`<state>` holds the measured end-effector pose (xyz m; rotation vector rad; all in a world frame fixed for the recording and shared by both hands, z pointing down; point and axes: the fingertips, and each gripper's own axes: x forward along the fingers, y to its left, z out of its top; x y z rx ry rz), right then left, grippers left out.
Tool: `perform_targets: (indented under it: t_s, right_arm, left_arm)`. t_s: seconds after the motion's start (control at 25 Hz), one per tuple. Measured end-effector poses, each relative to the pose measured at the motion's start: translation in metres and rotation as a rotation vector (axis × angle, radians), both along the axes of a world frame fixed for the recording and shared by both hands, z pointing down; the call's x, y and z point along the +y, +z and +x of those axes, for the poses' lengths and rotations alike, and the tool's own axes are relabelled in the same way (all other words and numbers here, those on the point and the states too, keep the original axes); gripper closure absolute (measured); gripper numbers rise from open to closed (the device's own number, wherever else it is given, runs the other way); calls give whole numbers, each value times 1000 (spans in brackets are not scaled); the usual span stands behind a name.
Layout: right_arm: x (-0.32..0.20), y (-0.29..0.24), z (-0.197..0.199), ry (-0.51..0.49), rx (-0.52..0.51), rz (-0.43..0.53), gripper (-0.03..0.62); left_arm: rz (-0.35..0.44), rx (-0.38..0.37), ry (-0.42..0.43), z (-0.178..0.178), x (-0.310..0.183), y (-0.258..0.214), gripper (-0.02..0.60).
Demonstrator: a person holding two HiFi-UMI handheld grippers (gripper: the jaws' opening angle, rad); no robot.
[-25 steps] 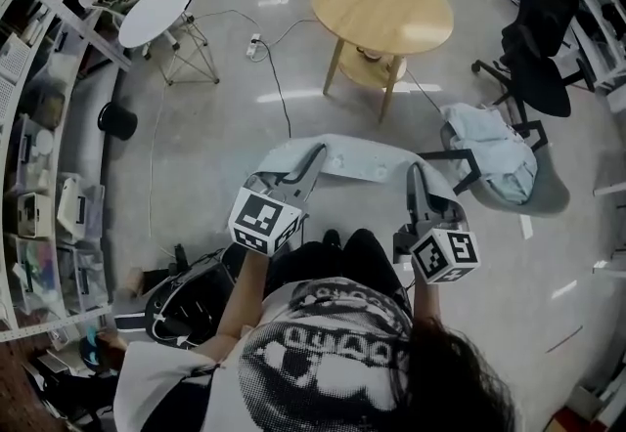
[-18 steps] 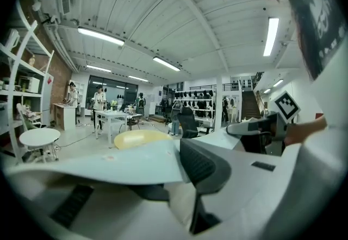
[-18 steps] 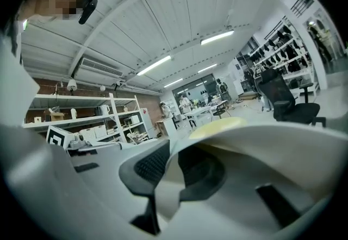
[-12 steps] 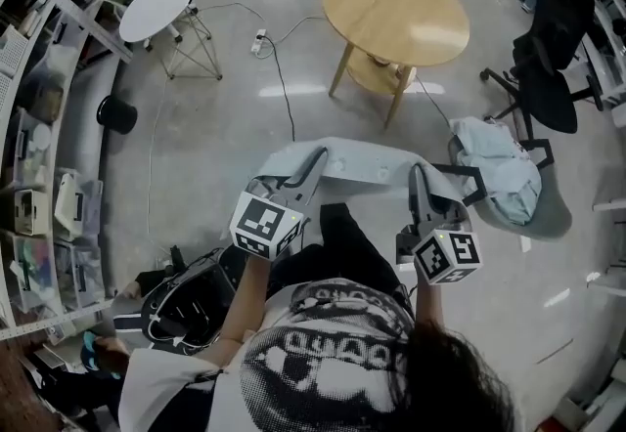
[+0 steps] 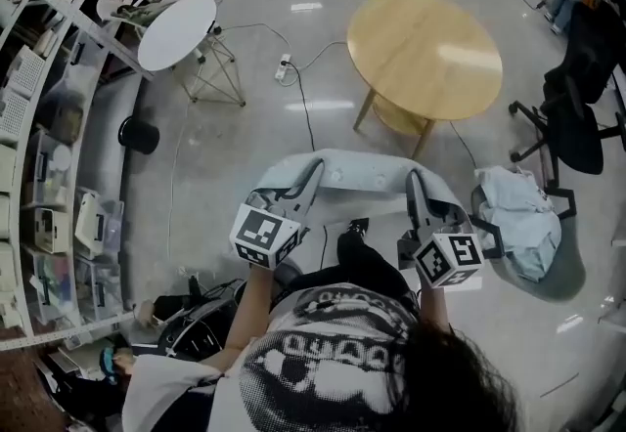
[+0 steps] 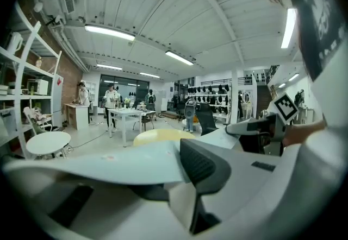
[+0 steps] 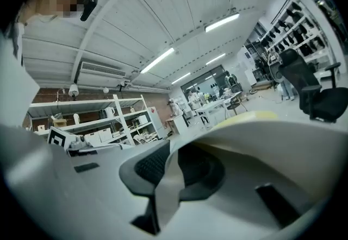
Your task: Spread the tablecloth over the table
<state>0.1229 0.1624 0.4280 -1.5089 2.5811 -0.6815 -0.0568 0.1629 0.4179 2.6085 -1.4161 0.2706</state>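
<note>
Clamping one edge of the pale tablecloth (image 5: 360,172), the left gripper (image 5: 311,171) and right gripper (image 5: 414,178) each have jaws pinched on fabric. Cloth hangs stretched between them, just short of the round wooden surface (image 5: 425,54), not touching it.

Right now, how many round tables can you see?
2. The wooden table is ahead, beyond the cloth; the small white table stands at the far left. More may be hidden.

Table (image 6: 157,136) legs hidden behind tablecloth (image 6: 109,163), black chair (image 5: 579,112) cut off right
</note>
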Motion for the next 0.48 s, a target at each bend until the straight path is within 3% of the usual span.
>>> perform_targets:
  t_s: [0.2,0.48]
  right_arm:
    - [-65,-6,-8,-18,-29,11,548]
    - [-118,-13,-9,-36,-68,49,548]
  left_arm:
    - [2,3,-20,-8,-59,-10,518]
    - [35,19,-39,-10,-110,-19,518]
